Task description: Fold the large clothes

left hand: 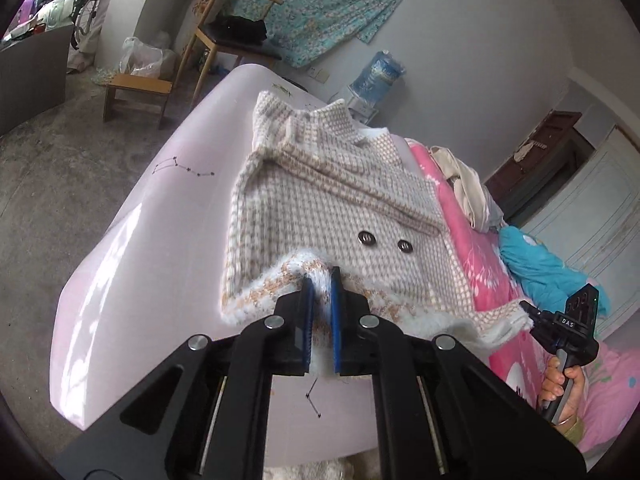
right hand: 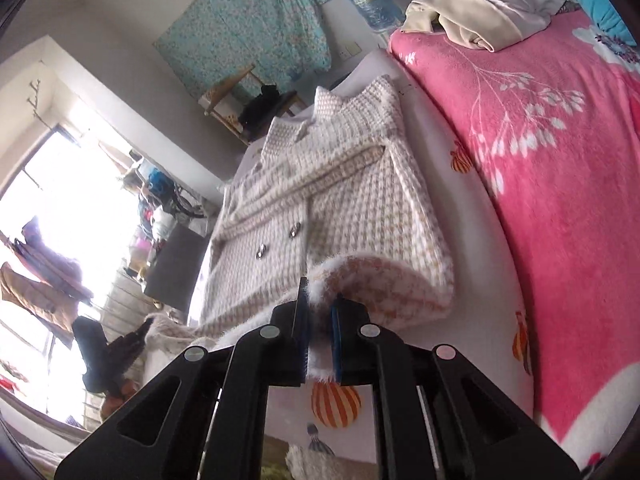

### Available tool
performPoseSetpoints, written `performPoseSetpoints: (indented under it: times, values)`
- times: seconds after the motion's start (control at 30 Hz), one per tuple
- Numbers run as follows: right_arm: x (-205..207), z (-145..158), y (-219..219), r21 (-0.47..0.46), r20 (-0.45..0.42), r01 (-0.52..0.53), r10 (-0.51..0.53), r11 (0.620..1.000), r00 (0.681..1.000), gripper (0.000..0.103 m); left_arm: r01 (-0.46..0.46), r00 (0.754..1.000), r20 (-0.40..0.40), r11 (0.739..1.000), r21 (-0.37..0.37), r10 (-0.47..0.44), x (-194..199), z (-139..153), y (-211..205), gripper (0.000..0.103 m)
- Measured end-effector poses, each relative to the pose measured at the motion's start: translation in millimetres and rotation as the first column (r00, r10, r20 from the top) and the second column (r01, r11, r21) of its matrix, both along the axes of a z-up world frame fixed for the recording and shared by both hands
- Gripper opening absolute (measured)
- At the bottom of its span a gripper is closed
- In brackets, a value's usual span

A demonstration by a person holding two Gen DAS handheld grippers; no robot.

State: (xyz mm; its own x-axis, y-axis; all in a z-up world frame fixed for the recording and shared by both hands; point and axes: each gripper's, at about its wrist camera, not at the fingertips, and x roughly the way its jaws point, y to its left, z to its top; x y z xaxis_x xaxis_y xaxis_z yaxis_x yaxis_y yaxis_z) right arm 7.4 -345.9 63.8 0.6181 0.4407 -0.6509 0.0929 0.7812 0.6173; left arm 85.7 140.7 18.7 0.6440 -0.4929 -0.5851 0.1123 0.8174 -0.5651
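Partly hidden, the lower hem of the checked coat (left hand: 320, 204) disappears behind both tools, so how much cloth lies between the pads cannot be seen. The left tool (left hand: 321, 312) is closed on the fluffy white hem, which is lifted and turned back toward the two buttons (left hand: 384, 241) just ahead of it. The right tool (right hand: 320, 320) also grips the hem, at the coat's other corner. Ahead of both tools, the coat lies spread on the bed (left hand: 120, 240), collar at the far end. Beside it is a pink blanket (right hand: 560, 160).
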Motion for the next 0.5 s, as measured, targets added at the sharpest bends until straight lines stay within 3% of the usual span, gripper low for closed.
performPoseSetpoints:
  times: [0.17,0.3,0.4,0.5]
  values:
    - [64,-15,-9,0.075,0.021,0.024,-0.025,0.997,0.999,0.011,-0.045,0.998,-0.039,0.997,-0.059,0.043,58,-15,3,0.011]
    - [108,-46,-21,0.163,-0.01,0.058,-0.057,0.985,0.998,0.029,-0.084,0.988,-0.14,0.987,-0.138,0.065,102,-44,10,0.02]
    - [123,-63,-26,0.144,-0.053,0.095,-0.088,0.985,0.995,0.037,-0.164,0.976,-0.164,0.979,-0.123,0.143,113,-54,19,0.045]
    - [121,-59,-21,0.053,-0.013,0.104,-0.103,0.993,0.995,0.046,-0.18,0.979,-0.114,0.977,-0.11,0.168,111,-46,26,0.046]
